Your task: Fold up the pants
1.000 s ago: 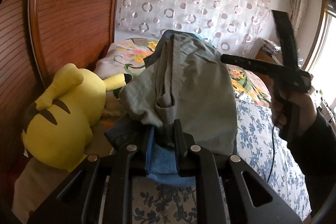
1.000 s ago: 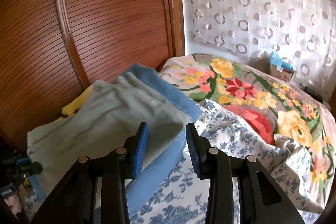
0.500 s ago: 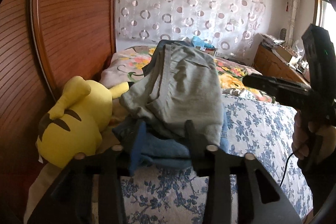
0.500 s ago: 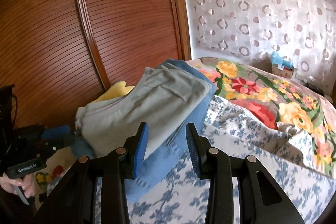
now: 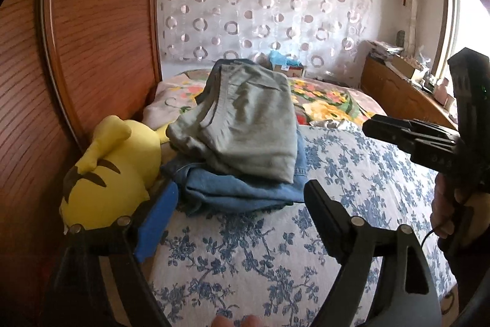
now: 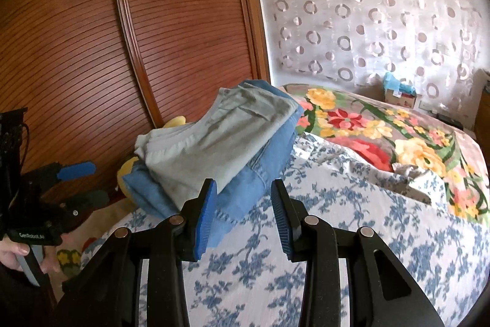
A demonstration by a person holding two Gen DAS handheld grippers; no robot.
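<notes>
— What's the left claw doing?

— Its jaws are spreading apart, with nothing between them. Just ahead of its tips the folded grey pants are lying on folded blue jeans, on the blue-flowered bedspread.

— And the right claw?

— It's sitting partly open and gripping nothing. The same stack is just ahead and to the left of its tips; I'm not able to tell whether its blue pad is brushing the denim.

— Any writing showing?

— On the left claw's body, seen from the right one, there's white lettering that I'm reading as "GenRobot.AI", though it's small. The marks on the right claw's side are too faint to make out.

— Anything hidden?

— The yellow plush toy beside the left claw is lying partly behind its blue pad, and the stack is covering most of it from the right. Only fingertips of the holding hands are showing.
</notes>
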